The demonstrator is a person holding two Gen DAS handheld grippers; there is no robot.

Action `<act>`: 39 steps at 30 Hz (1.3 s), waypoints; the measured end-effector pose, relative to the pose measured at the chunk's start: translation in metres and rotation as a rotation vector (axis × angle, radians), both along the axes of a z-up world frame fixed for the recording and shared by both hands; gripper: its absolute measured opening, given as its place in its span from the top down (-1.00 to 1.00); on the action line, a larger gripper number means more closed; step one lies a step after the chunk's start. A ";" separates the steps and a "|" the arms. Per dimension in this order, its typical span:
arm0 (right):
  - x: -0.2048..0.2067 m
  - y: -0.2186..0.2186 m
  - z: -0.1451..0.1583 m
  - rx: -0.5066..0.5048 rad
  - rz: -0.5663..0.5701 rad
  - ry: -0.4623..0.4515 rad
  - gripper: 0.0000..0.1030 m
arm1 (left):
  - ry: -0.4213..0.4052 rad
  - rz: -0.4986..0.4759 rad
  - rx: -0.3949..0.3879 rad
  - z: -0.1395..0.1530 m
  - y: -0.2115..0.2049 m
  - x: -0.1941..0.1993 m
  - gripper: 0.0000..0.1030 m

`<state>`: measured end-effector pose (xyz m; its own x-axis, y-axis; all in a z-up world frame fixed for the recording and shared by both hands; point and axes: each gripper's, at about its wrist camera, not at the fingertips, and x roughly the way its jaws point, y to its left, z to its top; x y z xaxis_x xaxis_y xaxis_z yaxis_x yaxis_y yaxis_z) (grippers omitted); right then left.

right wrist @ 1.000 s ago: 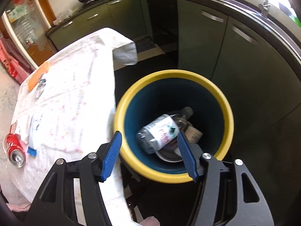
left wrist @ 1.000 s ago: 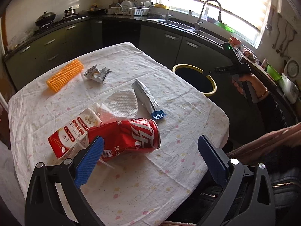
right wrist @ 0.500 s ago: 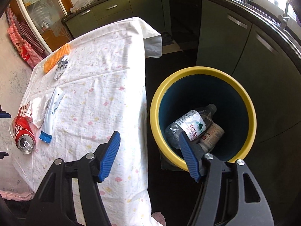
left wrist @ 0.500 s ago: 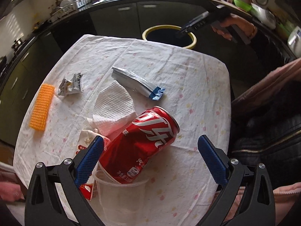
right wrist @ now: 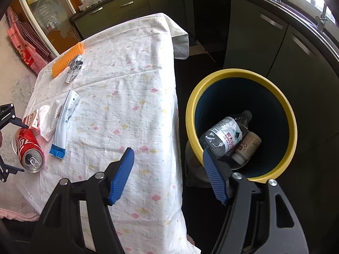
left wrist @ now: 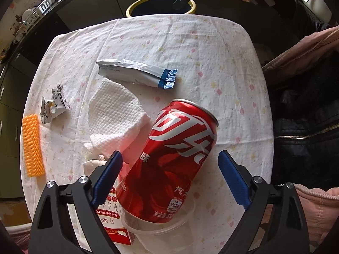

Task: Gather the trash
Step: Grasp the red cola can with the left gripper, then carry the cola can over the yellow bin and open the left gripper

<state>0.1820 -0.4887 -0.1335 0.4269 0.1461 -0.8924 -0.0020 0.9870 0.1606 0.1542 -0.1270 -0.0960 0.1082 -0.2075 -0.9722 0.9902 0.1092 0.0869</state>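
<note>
A red cola can (left wrist: 175, 160) lies on its side on the clothed table (left wrist: 190, 42), its base against a clear plastic cup (left wrist: 165, 235). My left gripper (left wrist: 169, 154) points down over it, one blue finger on each side; its jaws are closing and the pads do not touch the can. In the right wrist view the can (right wrist: 27, 150) is at the far left. My right gripper (right wrist: 167, 150) hangs over the table's edge beside the yellow-rimmed bin (right wrist: 241, 73), jaws opening, nothing between them. In the bin lie a plastic bottle (right wrist: 224, 135) and a small bottle (right wrist: 247, 146).
Around the can lie a white paper towel (left wrist: 114, 114), a silver sachet with a blue end (left wrist: 135, 74), a crumpled wrapper (left wrist: 53, 103), an orange ribbed piece (left wrist: 31, 146) and a milk carton (left wrist: 112, 218). Dark kitchen cabinets (right wrist: 264, 42) stand behind the bin. A person's jacket (left wrist: 307, 127) is on the right.
My left gripper has rolled and sunk toward the can, which now lies between its fingers; the jaws have narrowed slightly. My right gripper has moved from above the bin toward the table.
</note>
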 end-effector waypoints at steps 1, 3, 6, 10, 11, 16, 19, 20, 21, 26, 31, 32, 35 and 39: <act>0.000 0.002 0.000 -0.002 0.001 0.002 -0.25 | -0.003 -0.008 0.010 -0.003 -0.001 0.001 -0.65; -0.001 0.005 0.000 -0.004 0.004 0.005 -0.25 | -0.007 -0.019 0.022 -0.008 -0.002 0.002 -0.60; -0.001 0.008 0.000 -0.006 0.007 0.011 -0.25 | -0.006 -0.042 0.040 -0.015 -0.004 0.001 -0.54; 0.000 0.010 -0.001 -0.009 0.012 0.016 -0.25 | -0.021 -0.067 0.077 -0.025 -0.006 -0.002 -0.48; -0.001 0.010 -0.001 -0.008 0.013 0.017 -0.25 | -0.020 -0.070 0.080 -0.026 -0.006 -0.001 -0.43; -0.002 0.013 -0.004 -0.002 0.018 0.019 -0.25 | 0.006 -0.062 0.074 -0.031 -0.009 0.001 -0.07; -0.003 0.012 -0.005 0.004 0.018 0.020 -0.25 | 0.006 -0.064 0.062 -0.031 -0.012 -0.001 -0.06; -0.004 0.012 -0.006 0.005 0.016 0.020 -0.25 | 0.002 -0.062 0.059 -0.030 -0.013 -0.001 -0.06; -0.004 0.011 -0.006 0.007 0.014 0.019 -0.25 | 0.001 -0.056 0.058 -0.028 -0.015 -0.002 -0.06; -0.008 0.008 -0.010 0.025 0.012 0.017 -0.25 | -0.039 -0.036 0.034 -0.015 -0.021 -0.005 -0.06; -0.016 0.003 -0.011 0.040 0.005 0.006 -0.25 | -0.051 -0.005 -0.024 0.012 -0.028 -0.003 -0.06; -0.018 0.002 -0.010 0.042 0.003 0.002 -0.25 | -0.051 -0.003 -0.033 0.017 -0.032 -0.001 -0.06; -0.026 -0.006 -0.007 0.042 -0.011 -0.018 -0.25 | -0.060 -0.006 -0.058 0.031 -0.046 0.001 -0.06; -0.041 -0.026 -0.002 0.020 -0.055 -0.048 -0.25 | -0.058 -0.035 -0.078 0.040 -0.084 0.008 -0.06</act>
